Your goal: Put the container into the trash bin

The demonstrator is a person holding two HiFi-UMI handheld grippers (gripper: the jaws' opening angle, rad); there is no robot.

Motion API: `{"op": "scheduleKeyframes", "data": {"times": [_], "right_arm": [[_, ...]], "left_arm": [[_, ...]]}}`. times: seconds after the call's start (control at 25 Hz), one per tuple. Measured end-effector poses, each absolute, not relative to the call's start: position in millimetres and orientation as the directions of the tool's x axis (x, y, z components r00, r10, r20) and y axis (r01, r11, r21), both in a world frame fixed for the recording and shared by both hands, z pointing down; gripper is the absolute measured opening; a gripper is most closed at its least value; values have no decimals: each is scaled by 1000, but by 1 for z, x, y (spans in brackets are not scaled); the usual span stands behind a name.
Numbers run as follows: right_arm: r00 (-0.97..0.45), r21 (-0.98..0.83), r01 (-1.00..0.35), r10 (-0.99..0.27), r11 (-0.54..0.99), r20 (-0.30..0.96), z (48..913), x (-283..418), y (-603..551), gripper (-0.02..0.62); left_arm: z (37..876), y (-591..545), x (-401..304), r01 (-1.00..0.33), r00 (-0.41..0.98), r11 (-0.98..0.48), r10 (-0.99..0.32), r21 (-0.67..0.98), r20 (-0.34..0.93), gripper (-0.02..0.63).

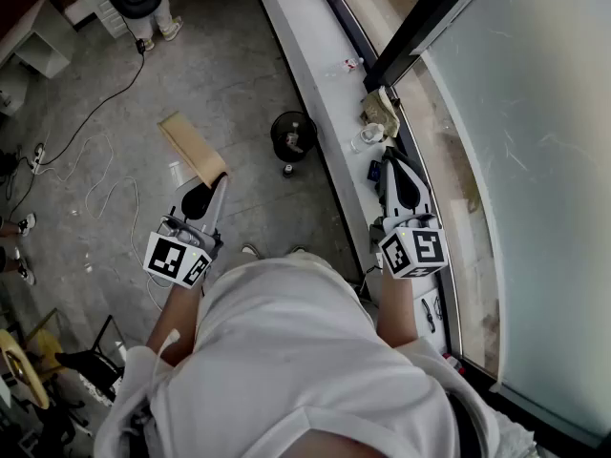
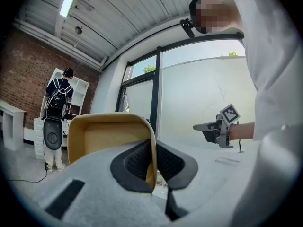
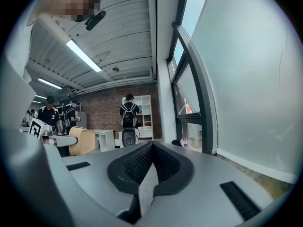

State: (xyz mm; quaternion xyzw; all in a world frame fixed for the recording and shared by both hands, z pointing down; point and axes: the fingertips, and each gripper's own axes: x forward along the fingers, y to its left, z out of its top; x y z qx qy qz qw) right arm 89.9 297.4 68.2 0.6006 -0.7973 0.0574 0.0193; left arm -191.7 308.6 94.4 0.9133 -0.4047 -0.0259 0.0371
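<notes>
Seemingly on edge, container (image 1: 192,147) in left tongs (image 1: 220,181), long axis forward-left.

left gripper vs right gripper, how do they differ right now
The left gripper's fingers are shut on a wall of the tan container; the right gripper's fingers are shut on each other, with nothing between them. In the head view the left gripper hangs over the floor, while the right gripper is above the white ledge beside the window. Shared: both are closed and held out ahead of the person.
</notes>
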Motion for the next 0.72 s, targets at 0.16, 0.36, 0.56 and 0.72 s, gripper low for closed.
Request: {"op": "scheduleKeyframes", "data": {"times": [0.16,0.36,0.56,0.72], "right_arm": [[-278,-69,-960,-955,272,102,69,96,296,0],[-295,-76,-955,-950,288,98,71,102,298,0],[-356,-139,-929,-930,342,90,83,111,300,0],[-389,-144,-918,-911,370,138,102,110,301,2]], "left_arm": [[94,307,-184,-736,673,-671,-739,89,-13,20],[95,308,-176,-737,673,-671,-739,85,-4,18],[98,312,-162,-746,665,-662,-747,74,14,18],[105,311,-163,-767,641,-638,-766,68,35,18]]}}
